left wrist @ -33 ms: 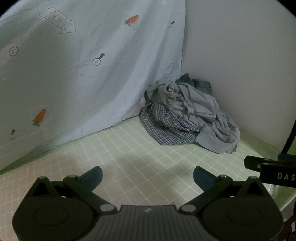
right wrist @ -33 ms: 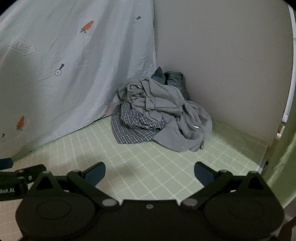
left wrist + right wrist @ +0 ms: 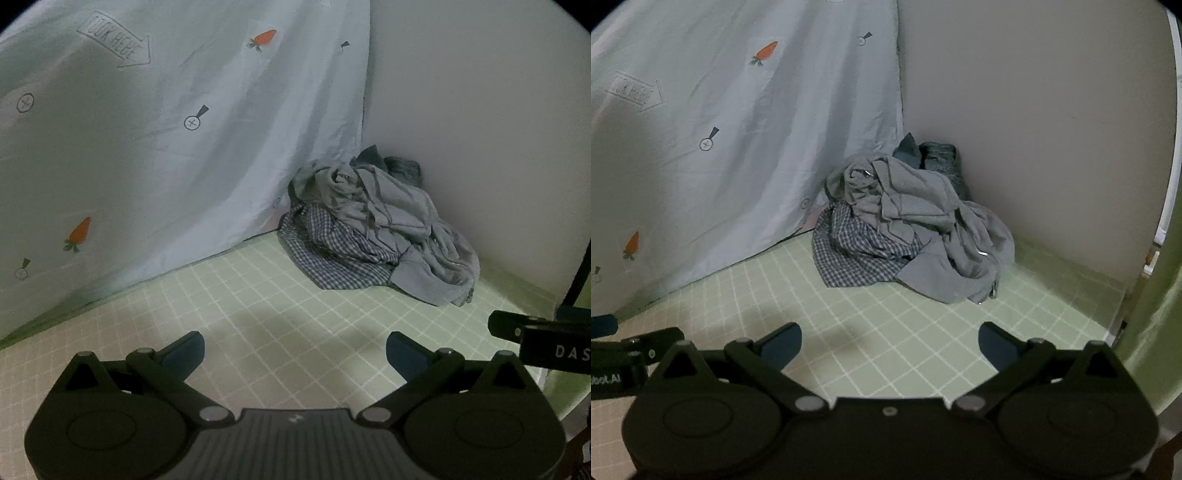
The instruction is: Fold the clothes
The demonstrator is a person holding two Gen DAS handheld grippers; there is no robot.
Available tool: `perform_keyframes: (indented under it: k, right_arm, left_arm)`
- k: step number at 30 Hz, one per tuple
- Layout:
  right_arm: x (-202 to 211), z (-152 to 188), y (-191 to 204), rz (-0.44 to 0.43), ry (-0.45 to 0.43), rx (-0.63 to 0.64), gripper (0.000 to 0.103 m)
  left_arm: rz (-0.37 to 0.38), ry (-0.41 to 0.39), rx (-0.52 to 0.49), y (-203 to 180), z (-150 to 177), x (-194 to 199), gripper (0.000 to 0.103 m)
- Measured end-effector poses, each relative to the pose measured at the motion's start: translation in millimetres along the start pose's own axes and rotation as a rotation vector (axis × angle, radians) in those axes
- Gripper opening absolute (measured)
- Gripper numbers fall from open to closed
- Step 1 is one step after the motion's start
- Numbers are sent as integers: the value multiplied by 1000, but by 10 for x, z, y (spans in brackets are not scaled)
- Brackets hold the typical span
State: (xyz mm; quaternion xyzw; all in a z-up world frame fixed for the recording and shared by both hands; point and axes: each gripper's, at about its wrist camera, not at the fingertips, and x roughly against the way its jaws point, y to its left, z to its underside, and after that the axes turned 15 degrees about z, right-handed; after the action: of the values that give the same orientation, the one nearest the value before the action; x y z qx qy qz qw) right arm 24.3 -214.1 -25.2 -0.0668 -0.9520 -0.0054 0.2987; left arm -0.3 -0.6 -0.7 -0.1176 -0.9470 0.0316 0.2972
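Nothing is folded yet: the clothes [image 3: 376,225] lie in a heap in the far corner, grey garments over a checked shirt [image 3: 857,254]. Both the left gripper [image 3: 294,350] and right gripper [image 3: 889,341] hover with fingers spread and empty, well short of the heap. The likely next move is reaching in to pull one garment free. The surface is a green checked sheet [image 3: 280,317], bounded by a carrot-print cloth [image 3: 155,147] and a plain wall [image 3: 1034,129].

Crumpled clothes pile [image 3: 376,225] [image 3: 908,221] heaped in the corner; grey garment [image 3: 399,210] on top, checked shirt [image 3: 332,254] beneath, dark denim [image 3: 938,155] behind
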Motion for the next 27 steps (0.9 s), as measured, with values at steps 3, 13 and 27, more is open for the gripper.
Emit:
perform_keyframes:
  k: [3,13,27]
  right_arm:
    - [-30,6,-22,3,1,-7,103]
    - [-84,51,-19,9,-13,-12,103]
    - [-135,75,-34,4,2,-16,103]
  left_arm:
    - [-2,5,4,-34,34,-28,103]
    - [-1,-11,10,17,195,-134,103]
    - [-9,5,33,63,199,-133,103]
